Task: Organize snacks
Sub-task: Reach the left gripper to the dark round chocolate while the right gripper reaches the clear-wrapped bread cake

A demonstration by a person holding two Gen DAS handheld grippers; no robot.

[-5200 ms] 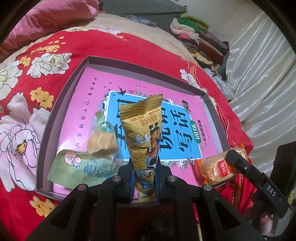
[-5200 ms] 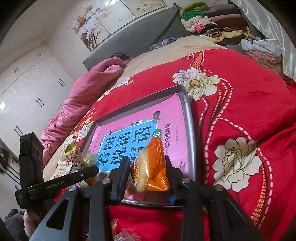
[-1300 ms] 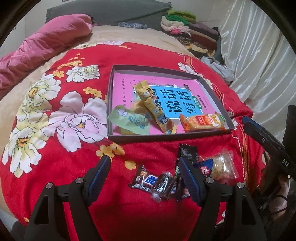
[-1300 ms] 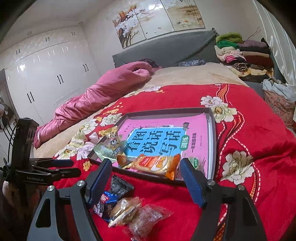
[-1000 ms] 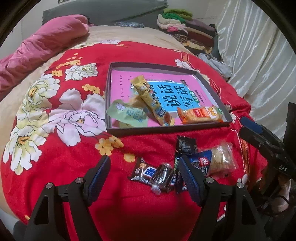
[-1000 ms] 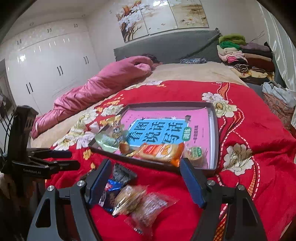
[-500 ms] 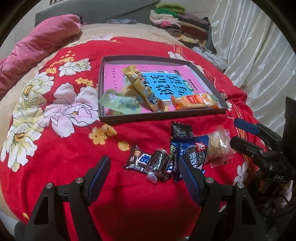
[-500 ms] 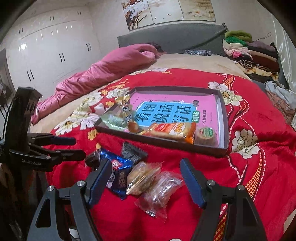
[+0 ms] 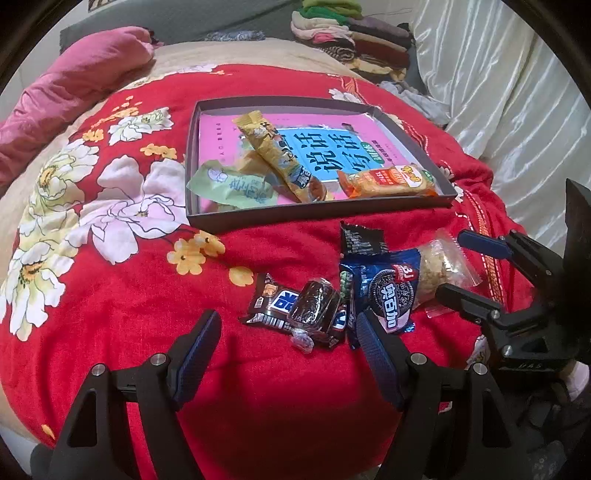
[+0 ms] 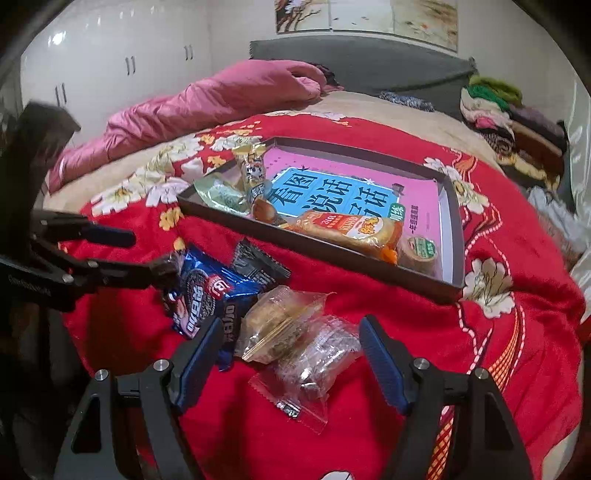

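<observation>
A shallow grey tray (image 9: 317,214) (image 10: 317,245) lined with a pink and blue book lies on the red floral blanket. Inside it are a green packet (image 9: 232,186), a long yellow packet (image 9: 275,151) and an orange packet (image 9: 388,181) (image 10: 351,227). In front of the tray is a loose pile: a black bar (image 9: 273,304), a dark wrapped cake (image 9: 314,308), a blue cookie pack (image 9: 388,291) (image 10: 207,291), a small black sachet (image 9: 360,240) and clear packets (image 10: 280,326) (image 10: 317,362). My left gripper (image 9: 288,332) hangs open over the black bar and cake. My right gripper (image 10: 288,336) hangs open over the clear packets.
A pink quilt (image 10: 207,99) lies at the far left of the bed. Folded clothes (image 9: 354,33) are stacked by the grey headboard. White curtains (image 9: 517,92) hang on the right. The bed's near edge drops off just below the snack pile.
Both grippers, open and empty throughout, have drawn closer to the loose pile in front of the tray. The right one has sunk and rolled, so the clear packets now sit between its fingers.
</observation>
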